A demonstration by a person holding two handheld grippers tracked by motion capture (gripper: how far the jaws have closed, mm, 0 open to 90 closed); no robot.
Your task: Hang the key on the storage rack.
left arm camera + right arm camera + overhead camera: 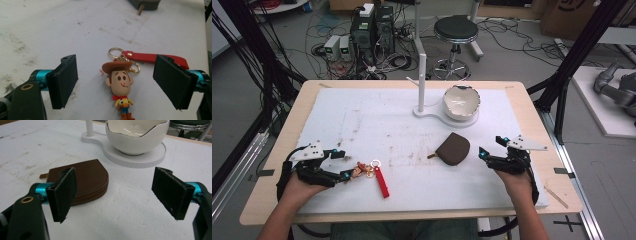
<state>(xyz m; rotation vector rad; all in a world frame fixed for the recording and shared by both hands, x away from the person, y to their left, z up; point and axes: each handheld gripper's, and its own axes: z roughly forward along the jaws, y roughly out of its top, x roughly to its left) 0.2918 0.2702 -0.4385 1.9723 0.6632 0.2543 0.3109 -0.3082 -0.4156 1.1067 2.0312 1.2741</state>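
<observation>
**Two open grippers, one keychain already between the left jaws**

Two grippers sit low in the high view, and from my seat the white table mat (362, 120) spreads across most of the frame. At upper right of centre stands the white bowl (461, 102) on its stand (424, 112). Below it, just right of centre, lies the brown zip pouch (453, 148), flat, with its pull pointing left.

My right gripper (492, 147) rests at lower right, jaws spread wide and holding nothing; the pouch lies just to its left, partly behind one jaw in the right gripper view.

My left gripper (343, 164) sits at lower left, also released and empty. The cowboy figure keychain (120, 88) lies directly ahead of it, between the two pads yet touching neither. Its long axis runs straight away from the gripper: boots nearest the bottom edge, hat farther up, then the gold ring (115, 53). The red strap (152, 58) angles off to the right, passing behind the right-hand pad.

I judge the left hand far nearer the keychain, so closing across the figure's head looks like the natural grasp.
</observation>
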